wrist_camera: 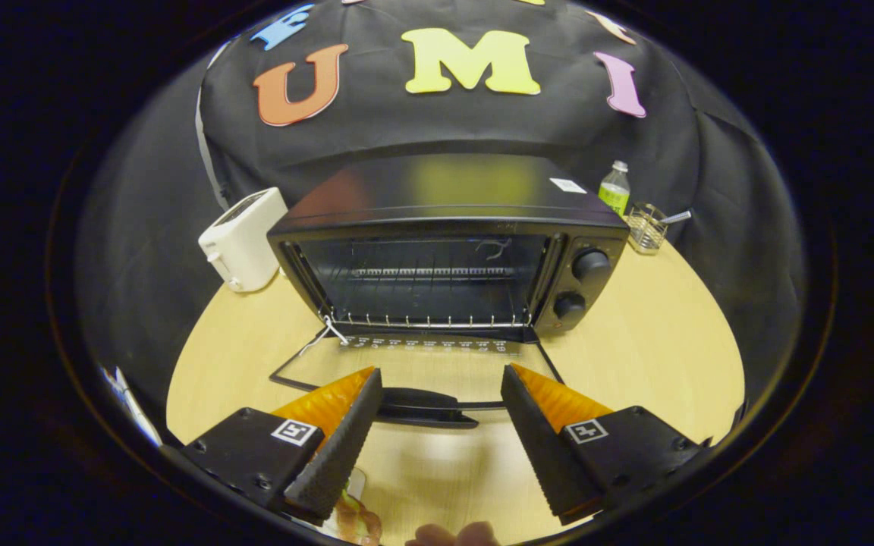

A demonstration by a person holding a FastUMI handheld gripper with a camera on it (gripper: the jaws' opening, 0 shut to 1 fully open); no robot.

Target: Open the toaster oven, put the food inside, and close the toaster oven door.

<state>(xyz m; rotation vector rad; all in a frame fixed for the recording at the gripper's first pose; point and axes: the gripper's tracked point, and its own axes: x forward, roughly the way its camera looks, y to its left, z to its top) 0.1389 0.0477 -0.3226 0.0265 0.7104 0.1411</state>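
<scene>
Gripper view: gripper [441,383] jaws spread wide, empty, hovering over wooden table [657,334]. Toaster oven [452,250] just ahead, door [414,371] dropped flat open, its handle [422,407] between the fingers, wire rack [429,318] bare. Food [357,519] partly visible under left finger. White toaster [243,239] left of oven, bottle [615,188] and wire basket [646,227] right

Toaster oven [448,258] stands on a round wooden table [649,341], door [414,371] folded fully down, wire rack [429,318] exposed inside. Gripper [441,390] hovers with fingers [342,432] spread wide, nothing between them; the door handle [422,406] lies just ahead of the tips (contact not evident). White toaster [243,239] stands beside the oven on one side; bottle [615,188] and wire basket [646,226] on the other.
</scene>
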